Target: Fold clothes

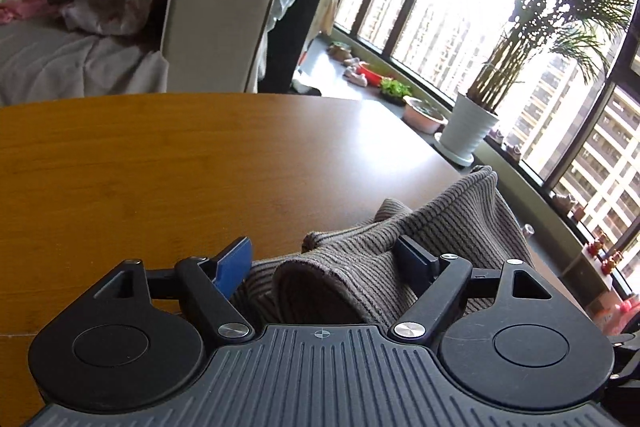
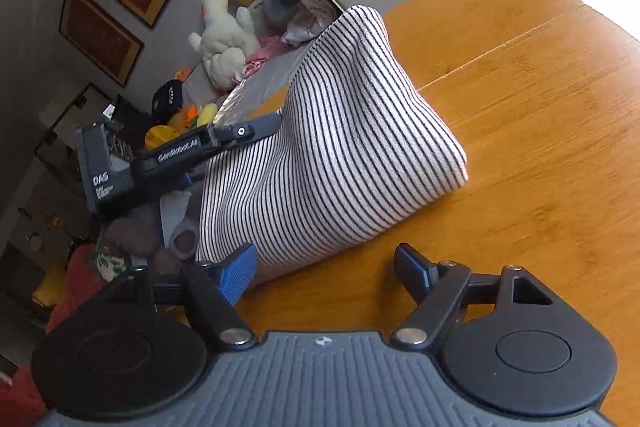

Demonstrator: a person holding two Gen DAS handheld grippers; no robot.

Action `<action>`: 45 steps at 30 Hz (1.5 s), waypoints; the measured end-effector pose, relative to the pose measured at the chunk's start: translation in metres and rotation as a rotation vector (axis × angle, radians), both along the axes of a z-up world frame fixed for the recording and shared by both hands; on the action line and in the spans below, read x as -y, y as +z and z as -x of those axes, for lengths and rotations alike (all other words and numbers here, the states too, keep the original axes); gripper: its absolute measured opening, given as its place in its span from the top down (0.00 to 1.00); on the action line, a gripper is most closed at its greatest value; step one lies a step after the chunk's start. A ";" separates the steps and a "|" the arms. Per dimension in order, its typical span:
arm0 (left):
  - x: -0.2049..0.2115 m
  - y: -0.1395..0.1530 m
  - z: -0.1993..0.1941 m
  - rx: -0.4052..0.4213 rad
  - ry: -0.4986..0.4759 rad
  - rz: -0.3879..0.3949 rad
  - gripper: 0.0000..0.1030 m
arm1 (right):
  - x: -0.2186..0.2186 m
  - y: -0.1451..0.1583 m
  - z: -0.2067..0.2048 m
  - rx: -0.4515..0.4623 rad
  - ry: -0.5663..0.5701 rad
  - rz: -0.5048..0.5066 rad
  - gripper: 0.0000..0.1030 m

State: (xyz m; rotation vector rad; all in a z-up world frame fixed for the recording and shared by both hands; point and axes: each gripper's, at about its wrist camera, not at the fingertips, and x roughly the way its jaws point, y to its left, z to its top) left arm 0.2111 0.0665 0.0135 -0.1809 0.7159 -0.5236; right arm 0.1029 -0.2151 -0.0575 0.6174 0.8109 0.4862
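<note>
Jaws wide apart on both grippers. Left gripper (image 1: 326,261): striped garment (image 1: 420,239) bunched between the pads, blue pad (image 1: 236,267) at its left edge, dark pad (image 1: 416,263) pressed into a fold, but gap too wide for a clamp; released, not gripping. Right gripper (image 2: 326,269): spread, nothing between the pads, only bare wooden surface (image 2: 540,147); left pad just beside the garment's near hem.

Garment (image 2: 332,147) partly on the surface, near end hanging off the edge, one end tented up beside the left gripper (image 2: 276,121) in the right wrist view. Cannot tell what keeps the peak raised.

Beyond: sofa (image 1: 212,31) heaped with loose clothes, potted palm (image 1: 472,131) by the window.

Risks, as judgement:
- unclamped cloth slides off the surface edge, dragged by the hanging part
- closing left now grabs several layers, gives a crooked fold
- tent collapses before right gets a hold; fold line lost
</note>
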 end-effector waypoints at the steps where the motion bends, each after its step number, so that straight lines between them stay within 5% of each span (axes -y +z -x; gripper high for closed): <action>1: -0.001 0.000 0.000 -0.006 0.002 0.002 0.18 | -0.002 0.001 -0.010 -0.002 -0.011 0.006 0.30; 6: -0.003 -0.003 0.006 -0.058 0.026 0.019 0.18 | 0.000 0.006 -0.052 0.013 -0.053 0.040 0.32; 12: 0.016 -0.006 0.029 -0.078 -0.008 0.003 0.14 | 0.001 0.024 -0.090 0.148 -0.134 0.237 0.32; 17: 0.035 -0.009 0.045 -0.115 -0.109 0.074 0.11 | -0.001 0.040 -0.097 0.256 -0.157 0.404 0.32; 22: 0.049 -0.010 0.058 -0.106 -0.171 0.080 0.10 | 0.005 0.051 -0.080 0.298 -0.145 0.438 0.29; 32: 0.008 0.013 0.062 -0.030 -0.018 0.091 0.10 | -0.001 0.048 -0.008 0.385 -0.030 0.419 0.24; 37: -0.013 0.012 0.057 -0.021 0.156 0.079 0.11 | -0.032 0.048 0.028 0.562 0.051 0.494 0.24; 41: -0.019 0.002 0.046 -0.070 0.200 0.079 0.32 | -0.057 0.042 0.031 0.575 0.142 0.527 0.25; 45: -0.009 -0.010 0.039 -0.117 0.161 0.056 0.37 | -0.062 0.033 0.020 0.538 0.142 0.622 0.38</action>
